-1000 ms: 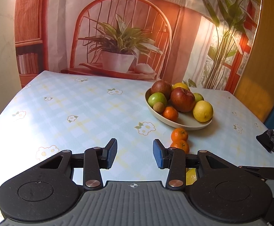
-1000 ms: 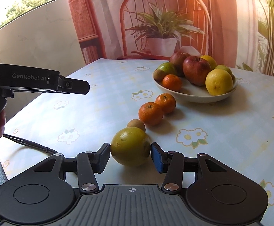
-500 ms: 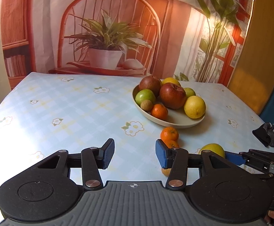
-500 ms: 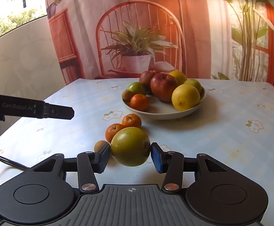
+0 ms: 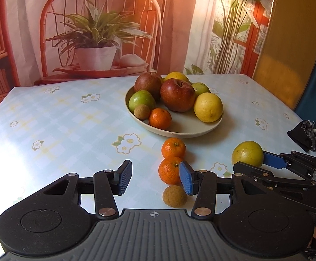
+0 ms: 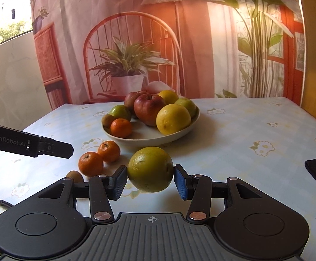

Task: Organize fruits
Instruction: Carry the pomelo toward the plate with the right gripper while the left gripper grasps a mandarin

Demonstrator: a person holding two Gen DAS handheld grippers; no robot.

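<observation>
My right hand-held gripper [image 6: 150, 181] clamps the green citrus [image 6: 150, 169]; round and smooth, it could slip out before the bowl [image 6: 158, 140]. My left hand-held gripper [image 5: 155, 179] hangs released.

Each camera sits low behind its own gripper and looks slightly down across the table [image 5: 60, 117]. Both see the bowl [image 5: 179, 131] [image 6: 149, 140] close by.

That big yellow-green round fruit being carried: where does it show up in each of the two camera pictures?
Left wrist view: the big yellow-green round fruit sits at the right, pinched by the right hand-held gripper.
Right wrist view: the same fruit fills the lower centre, clamped between the blue pads.
Shared landmark: the beige oval fruit bowl lies just beyond it in both.
</observation>
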